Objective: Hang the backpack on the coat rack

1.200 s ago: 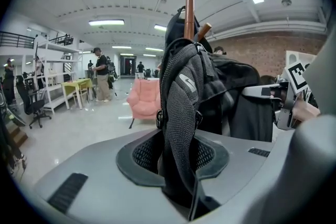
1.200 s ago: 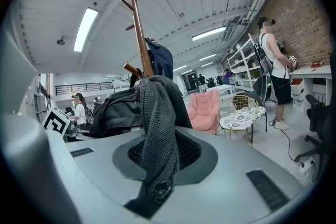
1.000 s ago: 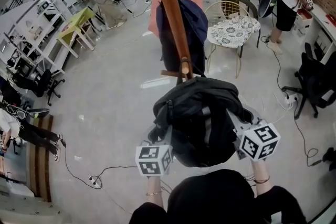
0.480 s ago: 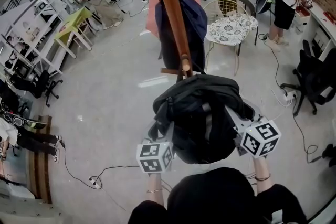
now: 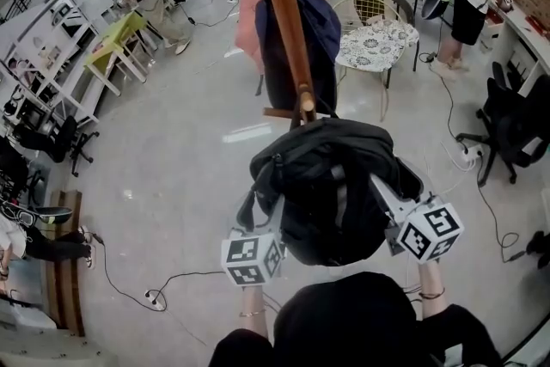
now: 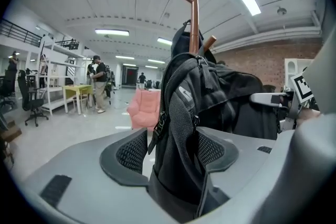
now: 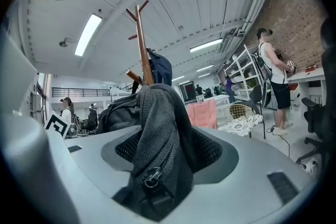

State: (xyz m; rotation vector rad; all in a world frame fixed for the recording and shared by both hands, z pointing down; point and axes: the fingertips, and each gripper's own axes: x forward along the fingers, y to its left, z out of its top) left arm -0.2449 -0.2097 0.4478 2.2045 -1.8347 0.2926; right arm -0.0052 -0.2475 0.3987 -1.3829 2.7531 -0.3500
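Observation:
A black backpack (image 5: 331, 185) hangs with its top at a low peg (image 5: 302, 106) of the wooden coat rack (image 5: 284, 13). My left gripper (image 5: 262, 219) is at the backpack's lower left and my right gripper (image 5: 387, 195) at its lower right. In the left gripper view the jaws of the left gripper (image 6: 176, 152) are opening, with the backpack (image 6: 210, 92) between them and a gap at the left pad. In the right gripper view the jaws of the right gripper (image 7: 168, 152) are opening too, and a zippered fold of the backpack (image 7: 157, 113) lies loosely between them.
A dark blue bag (image 5: 296, 47) hangs on the rack's far side. Behind it stand a pink armchair (image 5: 258, 4) and a wire chair with a patterned cushion (image 5: 378, 43). An office chair (image 5: 511, 129) is at the right, and a cable (image 5: 155, 292) lies on the floor at the left. People work at the back.
Both grippers stay at the backpack's sides. The right gripper's cube has edged slightly outward. The backpack keeps its place at the peg.

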